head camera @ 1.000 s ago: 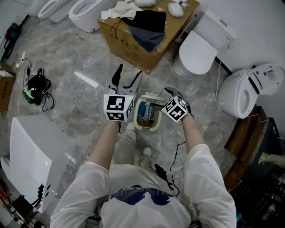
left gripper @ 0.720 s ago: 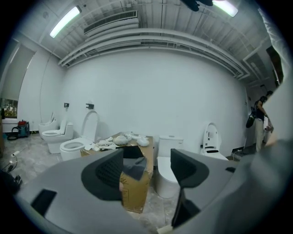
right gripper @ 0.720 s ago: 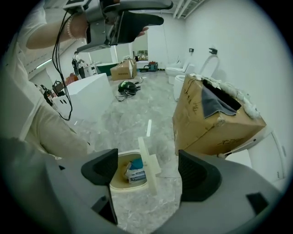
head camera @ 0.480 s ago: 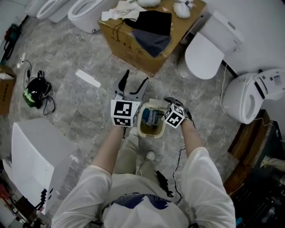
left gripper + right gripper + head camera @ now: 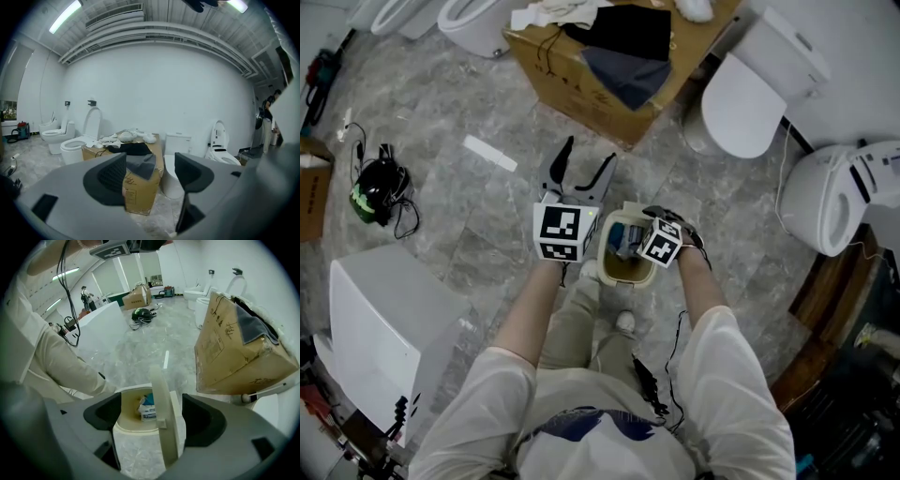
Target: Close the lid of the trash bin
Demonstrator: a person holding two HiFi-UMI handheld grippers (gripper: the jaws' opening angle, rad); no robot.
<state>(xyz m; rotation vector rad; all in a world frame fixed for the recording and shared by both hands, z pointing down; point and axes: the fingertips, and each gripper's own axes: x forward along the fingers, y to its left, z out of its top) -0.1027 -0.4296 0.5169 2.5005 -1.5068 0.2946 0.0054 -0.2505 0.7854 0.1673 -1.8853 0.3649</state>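
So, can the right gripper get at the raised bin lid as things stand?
Probably yes. The right gripper points down over the trash bin; its jaws have just been closing but stand apart, with the upright lid between them, apparently untouched. Nothing else is in the way.

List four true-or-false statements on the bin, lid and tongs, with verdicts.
1. The lid stands upright on the bin. True.
2. The bin is empty. False: trash lies inside.
3. The right tongs straddle the lid, jaws apart. True; they have just been closing slightly.
4. The left tongs grip the lid. False: they are open, empty and aimed at a box.
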